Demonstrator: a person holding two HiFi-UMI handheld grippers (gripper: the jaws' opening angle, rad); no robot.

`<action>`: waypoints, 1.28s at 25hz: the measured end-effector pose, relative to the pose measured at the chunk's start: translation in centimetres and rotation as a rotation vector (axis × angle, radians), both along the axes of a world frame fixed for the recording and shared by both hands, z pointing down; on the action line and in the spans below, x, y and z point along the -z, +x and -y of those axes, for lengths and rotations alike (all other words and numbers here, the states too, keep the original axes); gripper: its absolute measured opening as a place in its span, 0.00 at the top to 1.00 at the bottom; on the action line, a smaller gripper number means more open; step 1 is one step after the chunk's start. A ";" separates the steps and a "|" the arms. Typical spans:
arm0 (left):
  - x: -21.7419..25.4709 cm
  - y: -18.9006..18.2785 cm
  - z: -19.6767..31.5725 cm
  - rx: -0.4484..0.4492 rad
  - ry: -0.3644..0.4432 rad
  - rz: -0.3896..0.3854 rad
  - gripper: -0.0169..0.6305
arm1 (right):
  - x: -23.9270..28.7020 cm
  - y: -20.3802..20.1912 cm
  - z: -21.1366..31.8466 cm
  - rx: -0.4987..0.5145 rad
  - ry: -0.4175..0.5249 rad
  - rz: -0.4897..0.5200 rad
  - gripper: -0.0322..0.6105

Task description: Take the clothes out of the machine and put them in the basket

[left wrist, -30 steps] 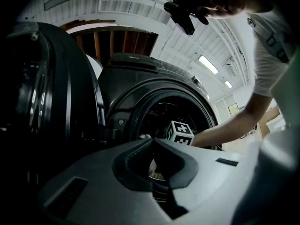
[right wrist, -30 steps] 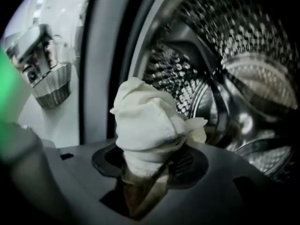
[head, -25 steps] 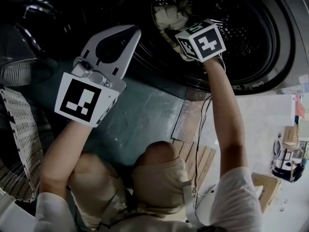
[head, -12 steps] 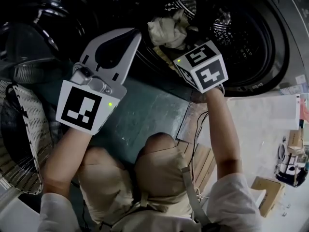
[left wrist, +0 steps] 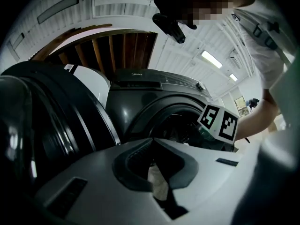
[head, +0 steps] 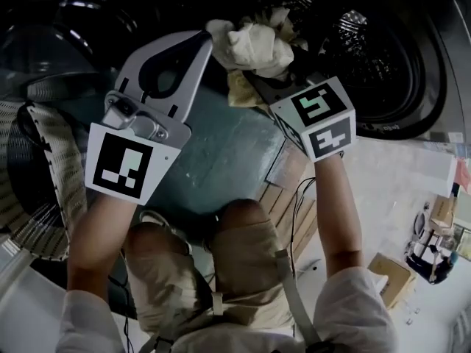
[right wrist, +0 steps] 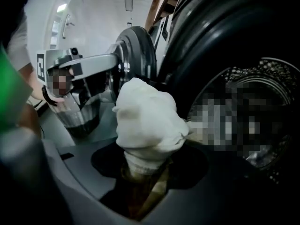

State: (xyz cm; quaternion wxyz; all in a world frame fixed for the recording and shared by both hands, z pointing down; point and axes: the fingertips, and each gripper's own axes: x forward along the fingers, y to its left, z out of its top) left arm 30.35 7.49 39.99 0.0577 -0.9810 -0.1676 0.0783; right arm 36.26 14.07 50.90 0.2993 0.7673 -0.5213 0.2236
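A cream-white bundle of cloth hangs clear of the washing machine's dark drum, just in front of the opening. My right gripper is shut on it from below; in the right gripper view the cloth bulges up out of the jaws of this gripper. My left gripper is raised beside the cloth with its tips together and holds nothing. In its own view, the left gripper points at the machine front. The woven basket stands at the left.
The machine's round door hangs open at the upper left, above the basket. The person's knees are below the grippers on a wooden board. Boxes lie on the floor at the right.
The right gripper has drawn the cloth out of the drum, toward the left and nearer the left gripper. The left gripper has risen slightly.
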 end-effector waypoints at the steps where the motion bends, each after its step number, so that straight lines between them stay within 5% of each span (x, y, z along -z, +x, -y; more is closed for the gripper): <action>1: 0.4 -0.5 0.2 0.015 -0.014 0.024 0.95 | 0.1 -1.1 0.3 0.011 -0.005 0.032 0.56; 8: 5.6 -3.6 3.1 0.134 -0.100 0.123 0.95 | 5.2 -4.7 2.6 0.034 -0.011 0.125 0.56; 17: 12.9 -10.9 12.3 0.379 -0.184 0.074 0.95 | 13.5 -14.9 12.3 0.252 0.060 0.195 0.56; 23: 13.0 -14.9 15.3 0.528 -0.191 0.087 0.95 | 15.0 -16.8 14.7 0.336 0.085 0.221 0.56; 32: 15.8 -30.8 26.7 0.782 -0.216 0.055 0.95 | 19.8 -29.9 24.7 0.523 0.039 0.199 0.56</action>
